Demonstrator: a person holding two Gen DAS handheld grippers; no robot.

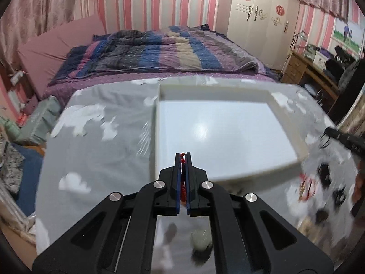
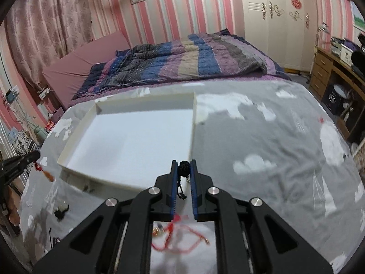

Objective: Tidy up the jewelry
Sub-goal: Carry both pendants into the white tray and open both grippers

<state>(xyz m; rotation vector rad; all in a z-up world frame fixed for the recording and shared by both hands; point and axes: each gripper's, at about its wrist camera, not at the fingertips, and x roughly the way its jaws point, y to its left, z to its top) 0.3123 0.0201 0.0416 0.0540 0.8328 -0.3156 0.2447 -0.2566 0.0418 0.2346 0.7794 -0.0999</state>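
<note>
A shallow white tray (image 1: 289,123) lies on the grey cloud-print cloth; it also shows in the right wrist view (image 2: 77,125). My left gripper (image 1: 182,157) is shut on a red cord bracelet (image 1: 182,191), held above the tray's near edge. My right gripper (image 2: 184,165) is shut on a black beaded bracelet (image 2: 184,167) above the tray's near right corner. In the right wrist view the left gripper (image 2: 34,156) enters at far left with a red cord and orange tassel (image 2: 46,173) hanging from it. In the left wrist view the right gripper's fingers (image 1: 342,137) show at far right.
Loose jewelry lies blurred on the cloth: dark pieces (image 1: 324,171) and a red-and-gold piece (image 1: 306,187) at right, a pale bead piece (image 1: 202,239) below my left gripper, a red cord (image 2: 178,239) under my right gripper, a dark piece (image 2: 61,210). A bed with a striped quilt (image 1: 159,50) lies behind; a desk (image 1: 314,68) stands at right.
</note>
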